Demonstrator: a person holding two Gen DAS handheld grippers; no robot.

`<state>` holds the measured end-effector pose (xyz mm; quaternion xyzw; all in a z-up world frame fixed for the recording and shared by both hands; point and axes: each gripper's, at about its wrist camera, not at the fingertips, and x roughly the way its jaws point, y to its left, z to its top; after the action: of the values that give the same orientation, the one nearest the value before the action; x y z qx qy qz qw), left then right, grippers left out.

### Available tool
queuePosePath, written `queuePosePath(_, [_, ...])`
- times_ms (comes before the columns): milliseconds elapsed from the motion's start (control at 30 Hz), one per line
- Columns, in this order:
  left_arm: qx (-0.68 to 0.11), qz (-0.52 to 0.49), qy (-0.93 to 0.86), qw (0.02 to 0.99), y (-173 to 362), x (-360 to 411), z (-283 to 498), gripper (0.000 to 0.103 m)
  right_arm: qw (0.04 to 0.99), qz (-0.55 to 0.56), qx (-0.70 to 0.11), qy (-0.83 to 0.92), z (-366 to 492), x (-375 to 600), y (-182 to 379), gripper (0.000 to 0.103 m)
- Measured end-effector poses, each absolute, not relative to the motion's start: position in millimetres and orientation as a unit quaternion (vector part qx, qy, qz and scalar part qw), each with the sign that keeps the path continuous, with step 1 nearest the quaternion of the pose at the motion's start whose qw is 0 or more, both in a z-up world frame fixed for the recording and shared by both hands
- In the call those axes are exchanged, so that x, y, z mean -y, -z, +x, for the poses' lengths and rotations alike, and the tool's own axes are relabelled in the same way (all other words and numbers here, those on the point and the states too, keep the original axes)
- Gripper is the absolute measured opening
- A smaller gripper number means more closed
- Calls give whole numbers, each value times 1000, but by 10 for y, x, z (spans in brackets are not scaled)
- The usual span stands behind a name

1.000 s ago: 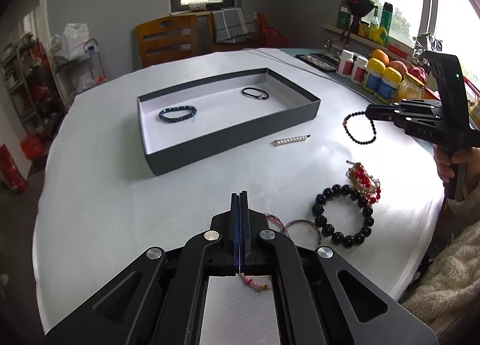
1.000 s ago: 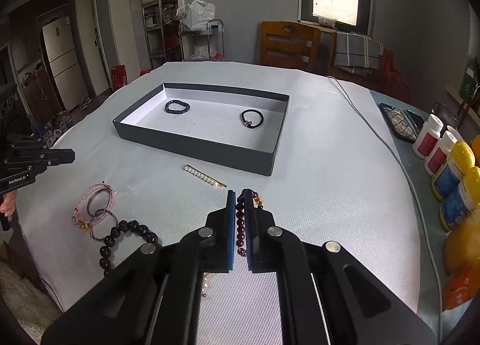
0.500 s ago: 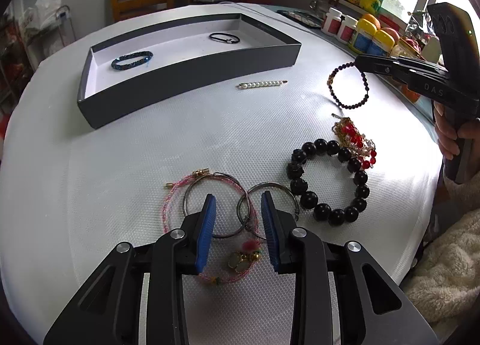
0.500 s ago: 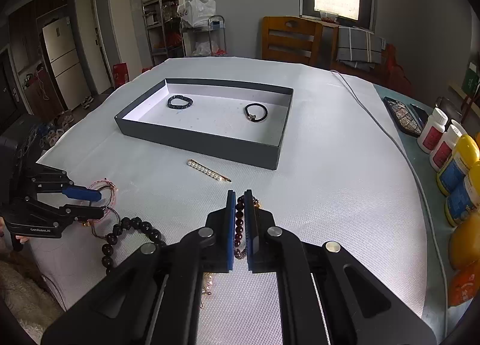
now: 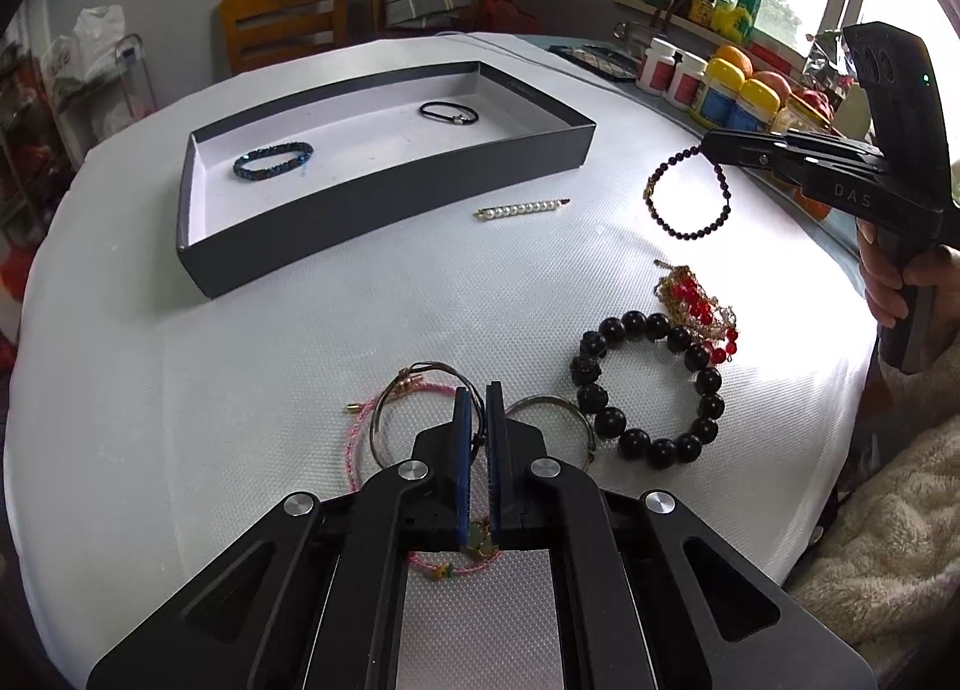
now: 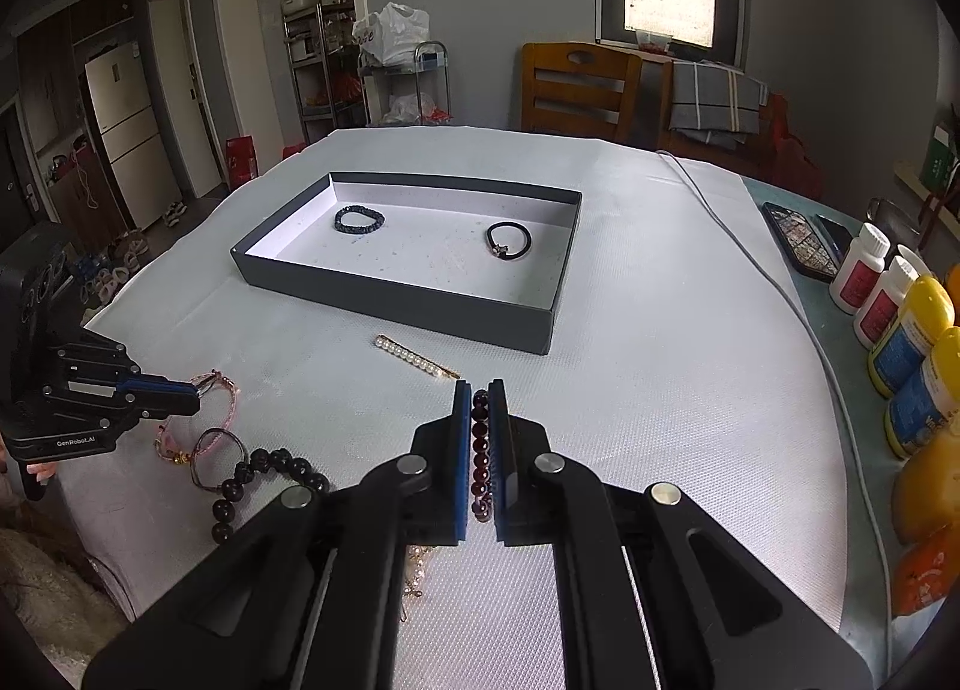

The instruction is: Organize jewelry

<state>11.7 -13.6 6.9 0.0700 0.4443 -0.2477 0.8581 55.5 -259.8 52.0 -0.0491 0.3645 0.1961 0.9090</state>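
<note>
Two pieces of jewelry lie in the one container on the worktop (image 5: 240,366): a shallow dark grey box (image 5: 384,210) with a white floor. They are a blue-black beaded bracelet (image 5: 273,161) near its left end and a black cord bracelet (image 5: 449,112) near its right end, well apart from each other.

Outside the box, six pieces show. One pearl bar pin (image 5: 523,208) lies alone on the worktop just in front of the box. One bracelet of large black beads (image 5: 651,384) lies toward the near right edge, with one tangle of red beads and gold chain (image 5: 696,300) touching its far side. Left of these sit one pink cord bracelet (image 5: 360,438) and two thin wire bangles (image 5: 390,420), overlapping one another.

Both tools are pinched nearly closed. The left tool (image 5: 478,408) has just been closing; its blue pads now clamp a thin dark cord of the pink-and-wire cluster, which lies on the worktop. The right tool (image 6: 479,408) grips a bracelet of small dark red beads (image 5: 690,198), a row of beads between its pads, the loop hanging free above the worktop to the right of the pearl bar pin.

Two white bottles (image 6: 870,276) and two yellow-capped ones (image 6: 912,330) stand at the worktop's right edge.
</note>
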Motion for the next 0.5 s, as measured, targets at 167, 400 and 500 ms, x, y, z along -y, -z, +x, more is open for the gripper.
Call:
queuePosePath(167, [-422,70,242,871,-250,87,111,5,912,-49,-354,-202,588,2566,-621,5])
queuePosePath(400, [-376,92,228,893,-613,82,347,5,923,-48,-318,-210,808,2459,-909,5])
queuePosePath(500, [-360,99,219,902,-714,83,571,5,924,-39,-313,-217,996,2399,-1003,5])
